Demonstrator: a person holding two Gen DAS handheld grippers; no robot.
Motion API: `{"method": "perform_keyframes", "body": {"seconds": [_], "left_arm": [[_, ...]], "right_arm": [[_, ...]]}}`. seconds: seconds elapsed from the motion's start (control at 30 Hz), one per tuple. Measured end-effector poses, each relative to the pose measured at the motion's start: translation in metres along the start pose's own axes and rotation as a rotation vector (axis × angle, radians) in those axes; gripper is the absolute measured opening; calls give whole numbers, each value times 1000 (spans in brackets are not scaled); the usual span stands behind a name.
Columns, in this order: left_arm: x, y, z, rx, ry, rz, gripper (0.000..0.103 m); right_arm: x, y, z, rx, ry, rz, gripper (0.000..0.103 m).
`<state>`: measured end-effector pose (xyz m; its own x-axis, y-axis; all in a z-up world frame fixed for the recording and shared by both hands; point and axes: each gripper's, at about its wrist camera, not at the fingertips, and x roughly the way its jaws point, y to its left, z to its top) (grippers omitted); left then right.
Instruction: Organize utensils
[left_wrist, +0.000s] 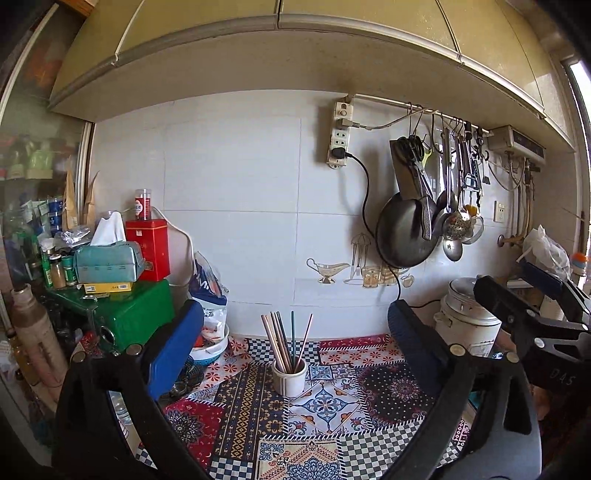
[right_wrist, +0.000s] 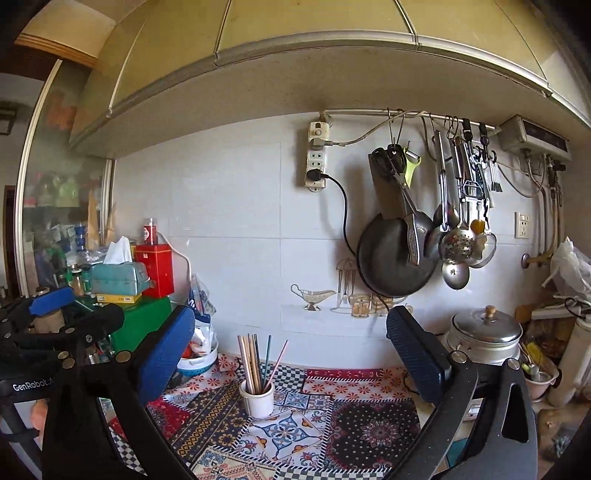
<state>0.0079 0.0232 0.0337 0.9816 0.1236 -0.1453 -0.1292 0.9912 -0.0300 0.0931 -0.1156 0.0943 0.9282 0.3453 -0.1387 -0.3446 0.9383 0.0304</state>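
A white ceramic cup (left_wrist: 289, 380) stands on the patterned cloth and holds several chopsticks (left_wrist: 280, 341), wooden, teal and pink. It shows in the right wrist view too (right_wrist: 257, 401) with the chopsticks (right_wrist: 256, 363). My left gripper (left_wrist: 295, 332) is open and empty, its blue pads wide apart, back from the cup. My right gripper (right_wrist: 291, 354) is also open and empty, level with the cup. The right gripper shows at the right edge of the left wrist view (left_wrist: 532, 302). The left gripper shows at the left edge of the right wrist view (right_wrist: 62, 314).
Ladles, a strainer, scissors and a dark pan (right_wrist: 395, 258) hang from a wall rail (right_wrist: 443, 118). A metal pot with a lid (right_wrist: 485, 334) stands at the right. At the left are a green box (left_wrist: 140, 314), a red tin (left_wrist: 147, 247), a tissue box (left_wrist: 107, 258) and bags.
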Motion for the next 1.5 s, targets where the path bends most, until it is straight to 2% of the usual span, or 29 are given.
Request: {"method": "perform_keyframes", "body": {"seconds": [0.2,1.0,1.5], "left_arm": [[-4,4,-7,0,8,8,100],[10,9,-19,10,41,25,101],[10,10,-18,7,38,-10,101]], "right_arm": [[-3,1,-5,26,33,17,103],[0,8,-11,23,76,-20,103],[0,11,-9,17,78,-39,103]]}}
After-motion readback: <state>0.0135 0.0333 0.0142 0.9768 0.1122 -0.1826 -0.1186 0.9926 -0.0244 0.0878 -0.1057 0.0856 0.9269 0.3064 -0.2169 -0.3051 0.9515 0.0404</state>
